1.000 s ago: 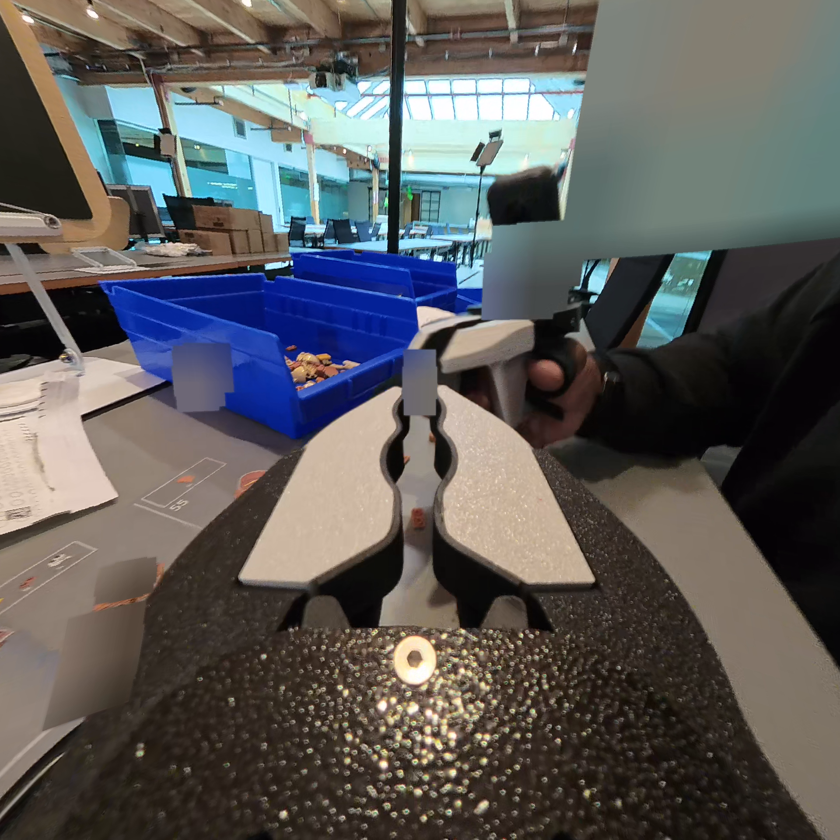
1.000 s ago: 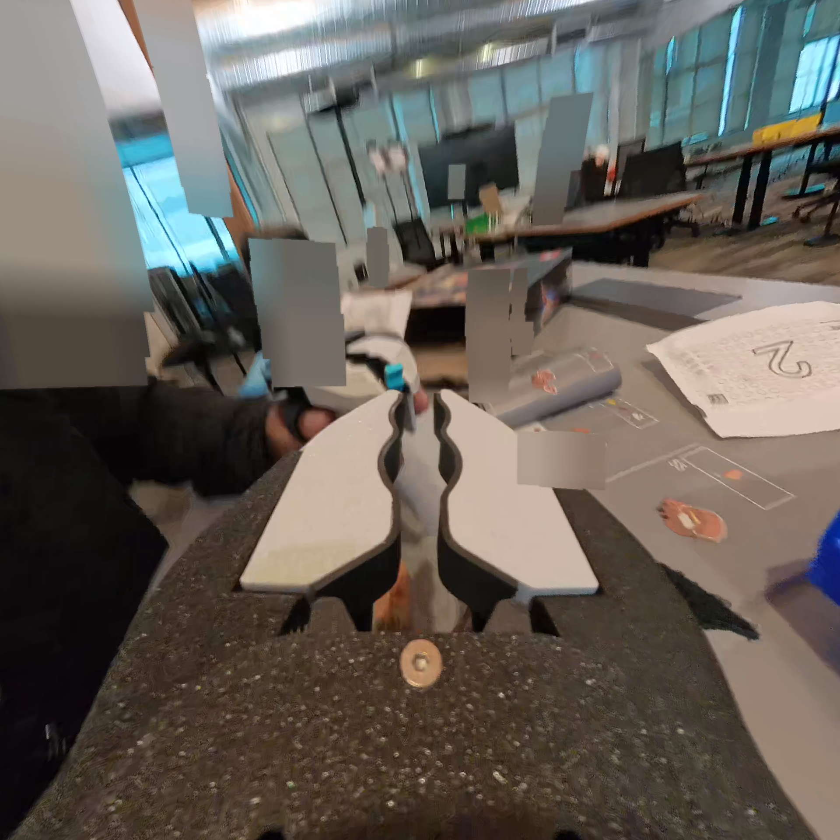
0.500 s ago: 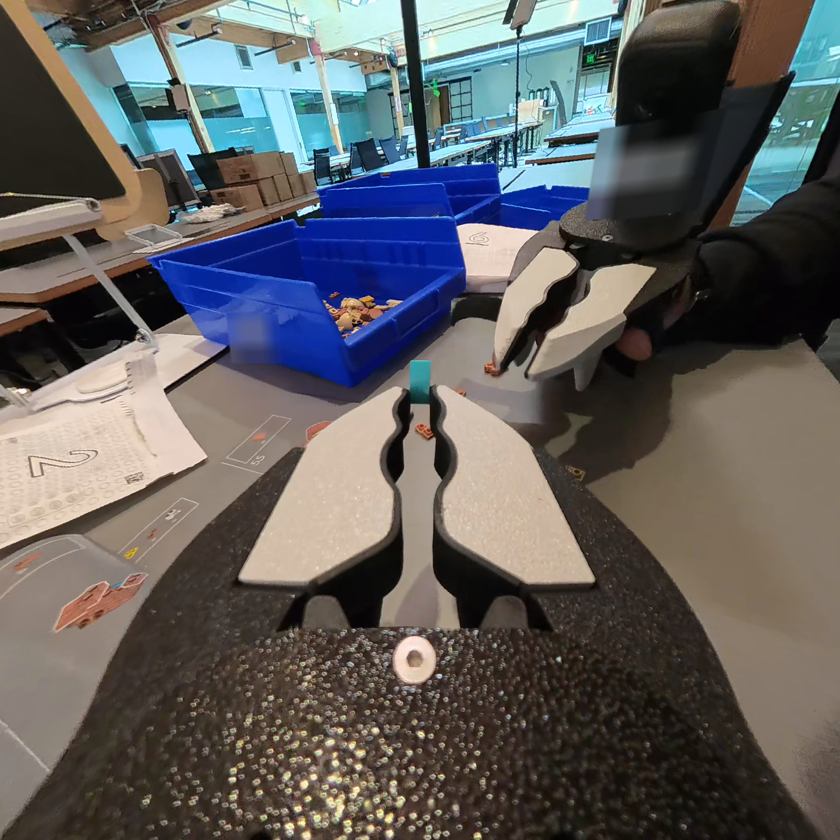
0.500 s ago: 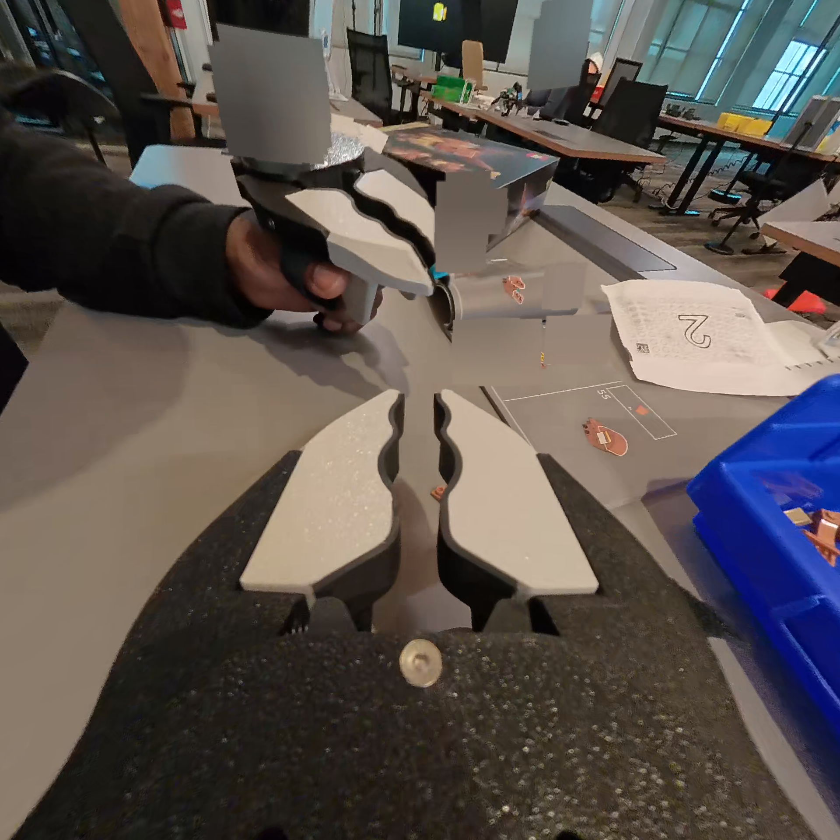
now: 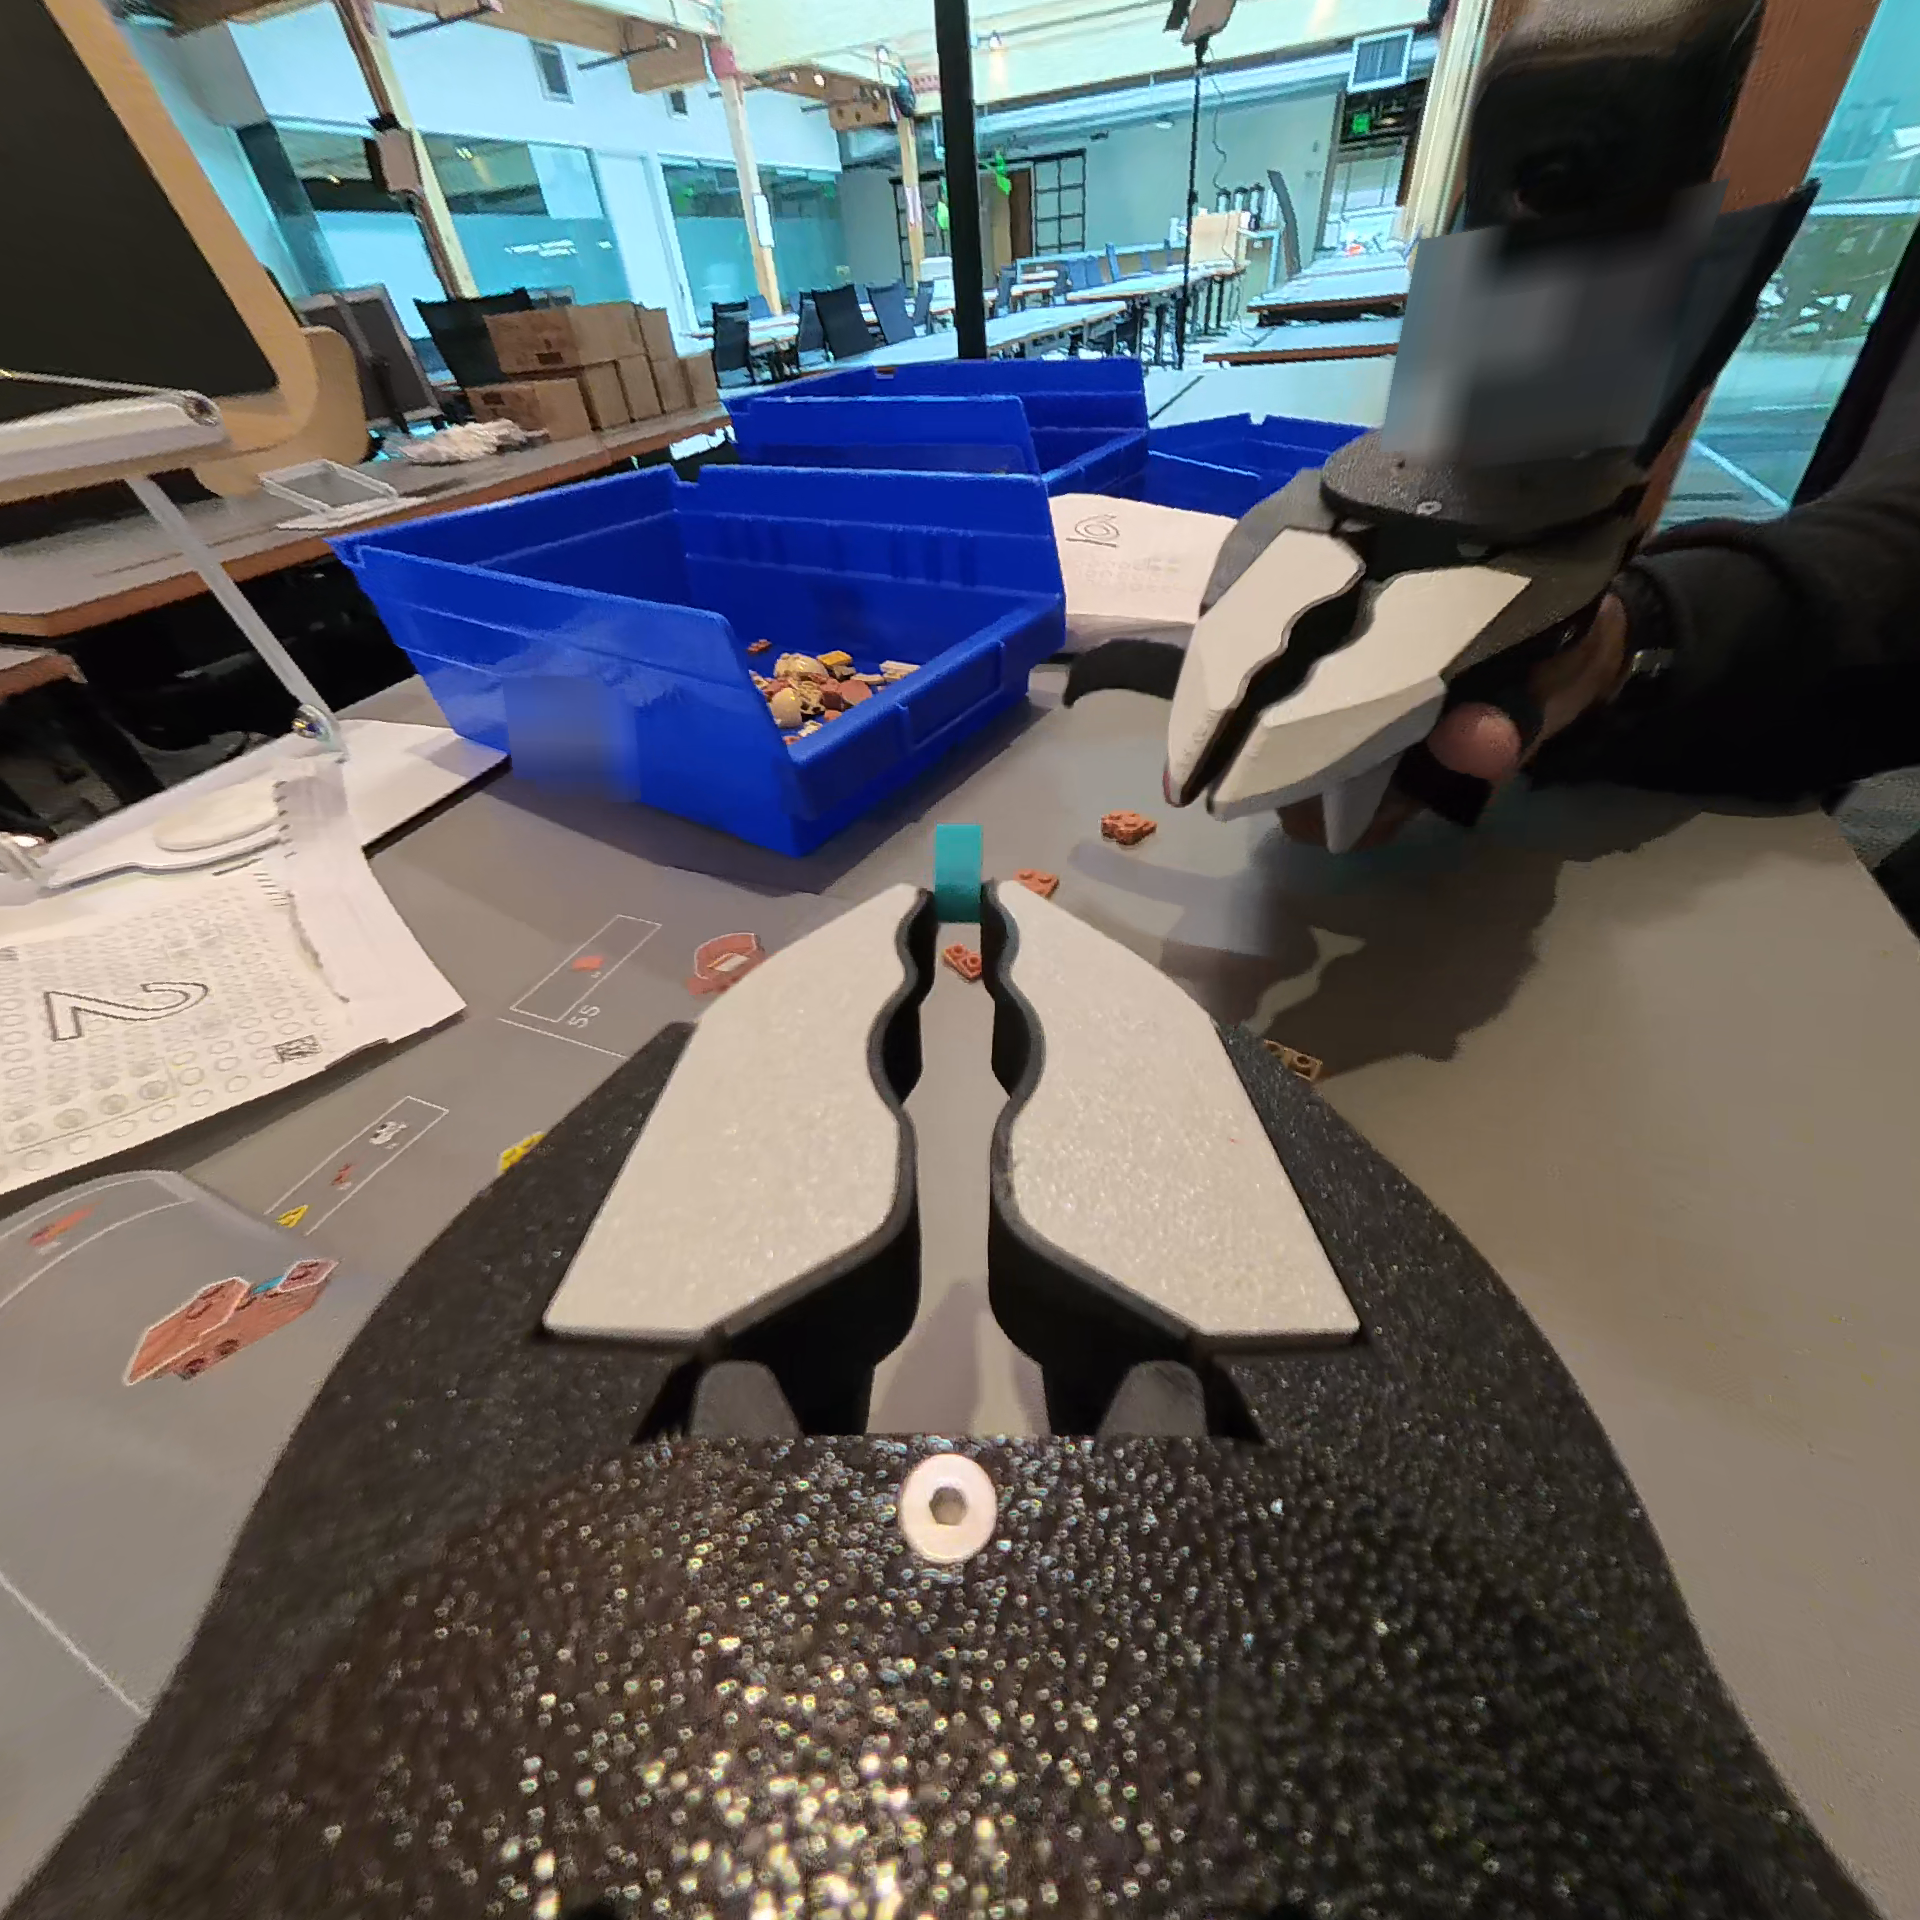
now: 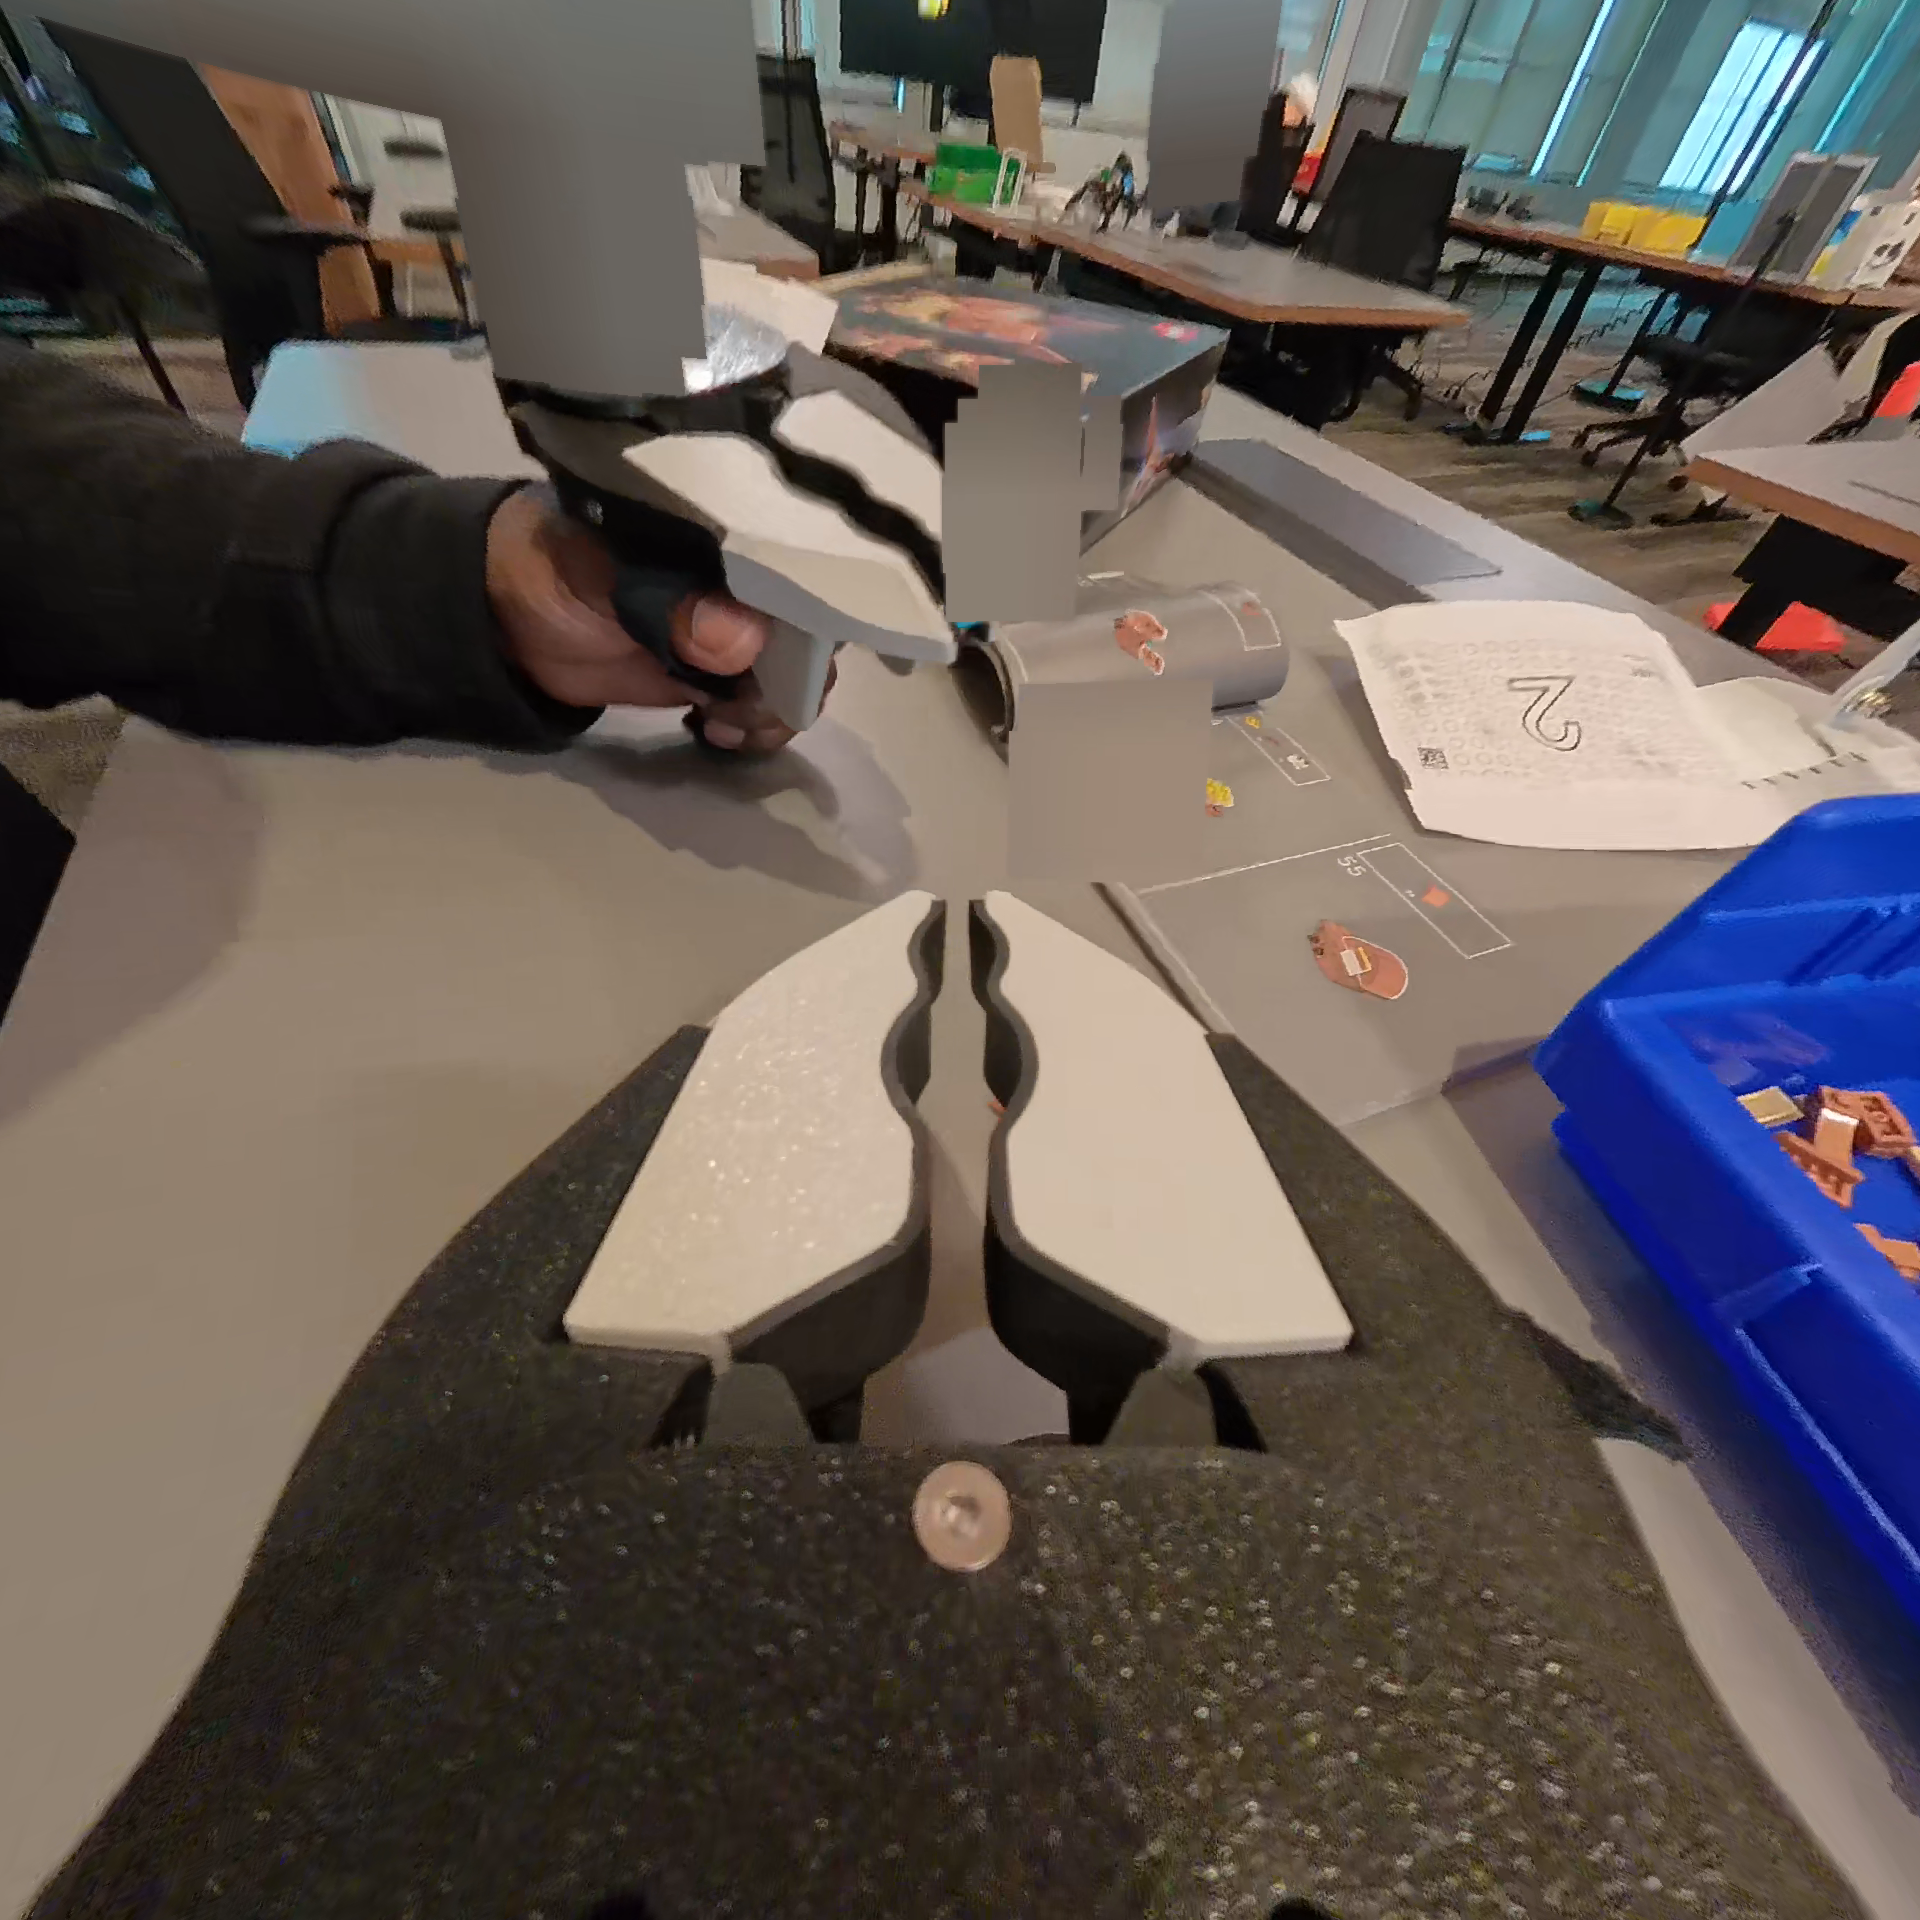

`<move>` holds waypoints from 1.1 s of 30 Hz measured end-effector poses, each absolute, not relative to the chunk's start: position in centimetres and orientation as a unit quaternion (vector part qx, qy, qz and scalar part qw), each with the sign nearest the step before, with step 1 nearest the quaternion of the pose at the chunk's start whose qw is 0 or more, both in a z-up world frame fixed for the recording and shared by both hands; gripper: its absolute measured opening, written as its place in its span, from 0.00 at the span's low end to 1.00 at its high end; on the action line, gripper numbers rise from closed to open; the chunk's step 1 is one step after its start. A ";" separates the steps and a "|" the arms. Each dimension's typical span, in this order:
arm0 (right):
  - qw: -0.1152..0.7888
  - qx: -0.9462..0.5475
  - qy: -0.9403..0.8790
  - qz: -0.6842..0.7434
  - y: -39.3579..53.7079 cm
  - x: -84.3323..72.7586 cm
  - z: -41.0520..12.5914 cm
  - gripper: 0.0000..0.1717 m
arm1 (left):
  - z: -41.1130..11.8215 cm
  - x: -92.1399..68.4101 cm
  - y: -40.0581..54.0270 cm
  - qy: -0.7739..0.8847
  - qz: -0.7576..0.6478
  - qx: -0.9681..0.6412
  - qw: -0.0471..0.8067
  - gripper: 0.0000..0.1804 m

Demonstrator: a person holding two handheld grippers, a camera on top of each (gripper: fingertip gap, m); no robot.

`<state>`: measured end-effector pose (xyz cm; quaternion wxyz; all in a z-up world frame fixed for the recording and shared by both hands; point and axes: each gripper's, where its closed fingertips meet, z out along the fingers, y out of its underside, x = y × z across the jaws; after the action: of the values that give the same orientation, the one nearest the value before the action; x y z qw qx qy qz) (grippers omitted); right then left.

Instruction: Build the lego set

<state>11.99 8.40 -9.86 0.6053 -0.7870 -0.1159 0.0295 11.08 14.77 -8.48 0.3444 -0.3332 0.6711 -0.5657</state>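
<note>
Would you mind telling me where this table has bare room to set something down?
The widest bare patch is the grey tabletop left of the right gripper, below the left gripper and its hand. It is crowded between the blue bin, the printed sheet and the scattered small brown bricks.

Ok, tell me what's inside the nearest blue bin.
The bin holds a small heap of brown and tan bricks in its front corner. The rest of its floor is hidden behind the near wall, so more may lie there.
</note>
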 end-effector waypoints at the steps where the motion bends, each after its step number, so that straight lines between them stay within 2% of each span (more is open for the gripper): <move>1: 0.598 -0.793 -0.115 0.025 8.1 12.0 -10.1 0.04 | -8.6 11.0 14.5 0.677 -0.565 -0.332 0.334 0.04; 11: 0.524 -0.841 -0.103 0.084 6.0 9.9 -13.1 0.14 | -11.2 10.2 11.6 0.754 -0.515 -0.289 0.287 0.04; 18: 0.466 -0.867 -0.167 0.053 6.5 8.3 -15.1 0.18 | -13.6 8.8 10.0 0.811 -0.462 -0.275 0.232 0.04; 24: 0.411 -0.891 -0.188 0.034 8.0 8.3 -16.9 0.22 | -13.5 9.1 10.5 0.801 -0.471 -0.298 0.218 0.04; 26: 0.387 -0.901 -0.194 0.036 8.1 8.2 -17.5 0.21 | -13.5 9.0 10.8 0.797 -0.473 -0.307 0.216 0.04; 28: 0.387 -0.903 -0.184 0.035 8.3 8.5 -17.5 0.11 | -13.5 8.9 11.1 0.795 -0.473 -0.312 0.216 0.04; 29: 0.387 -0.904 -0.178 0.035 8.4 8.6 -17.5 0.10 | -13.5 8.7 11.0 0.797 -0.475 -0.309 0.209 0.04; 33: 0.397 -0.895 -0.195 0.052 8.1 8.1 -17.2 0.10 | -14.2 8.4 10.6 0.811 -0.461 -0.305 0.189 0.04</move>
<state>8.06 8.13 -17.17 0.3970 -0.8953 -0.1951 0.0521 8.39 10.59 -14.19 0.1893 -0.3054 0.8114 -0.4610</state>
